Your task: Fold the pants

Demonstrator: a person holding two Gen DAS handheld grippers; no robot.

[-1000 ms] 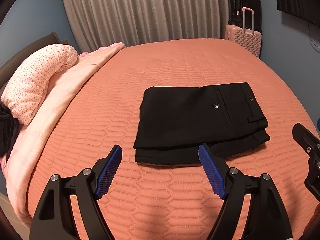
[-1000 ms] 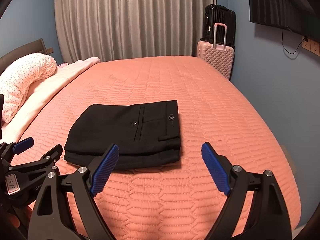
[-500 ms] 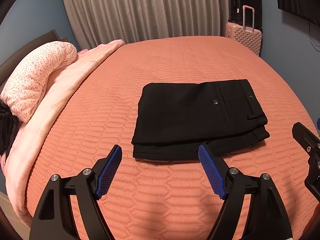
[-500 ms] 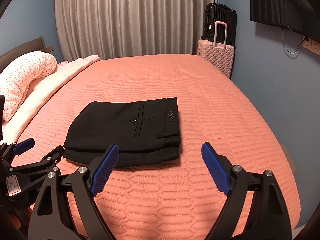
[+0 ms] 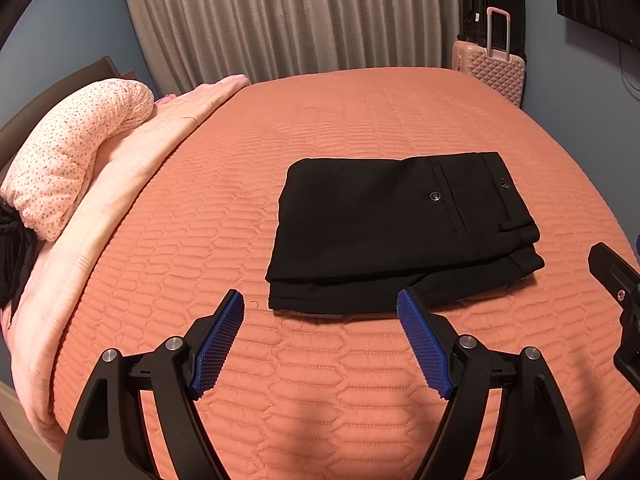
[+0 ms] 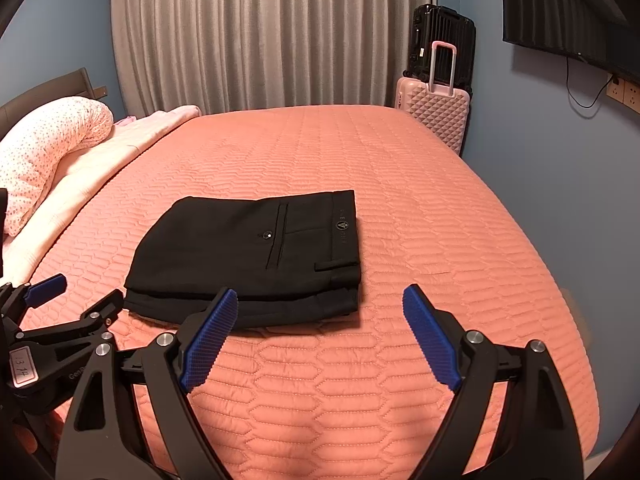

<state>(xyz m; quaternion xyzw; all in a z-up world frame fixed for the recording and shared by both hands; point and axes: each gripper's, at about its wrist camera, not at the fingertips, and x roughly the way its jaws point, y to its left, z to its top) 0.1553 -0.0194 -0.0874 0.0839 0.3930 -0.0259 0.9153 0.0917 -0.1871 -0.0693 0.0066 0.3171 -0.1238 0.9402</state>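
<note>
Black pants (image 5: 396,228) lie folded into a compact rectangle on the orange quilted bedspread (image 5: 360,120), roughly mid-bed. Waistband end with belt loop faces the right side; back pocket with button (image 5: 434,197) faces up. Layers stack visibly along the near edge, lower layer protruding slightly past the top one.

Left gripper (image 5: 320,308): jaws spread wide, nothing between the blue pads (image 5: 218,344). It hangs above the bedspread just short of the near edge of the pants; the right-hand pad overlaps that edge in view, though contact cannot be confirmed from this angle.

Right gripper (image 6: 320,306): jaws likewise wide apart, empty. Its left pad (image 6: 208,338) sits in front of the near edge of the pants; the right pad is over bare bedspread.

Right wrist view also shows the left gripper at lower left, beside the near left corner of the pants.

Surroundings: spotted pink pillow (image 5: 76,156) and pale pink blanket (image 5: 120,184) along the left side of the bed; grey curtain (image 6: 272,36) behind; pink suitcase (image 6: 434,114) with a black suitcase (image 6: 444,36) behind it.
</note>
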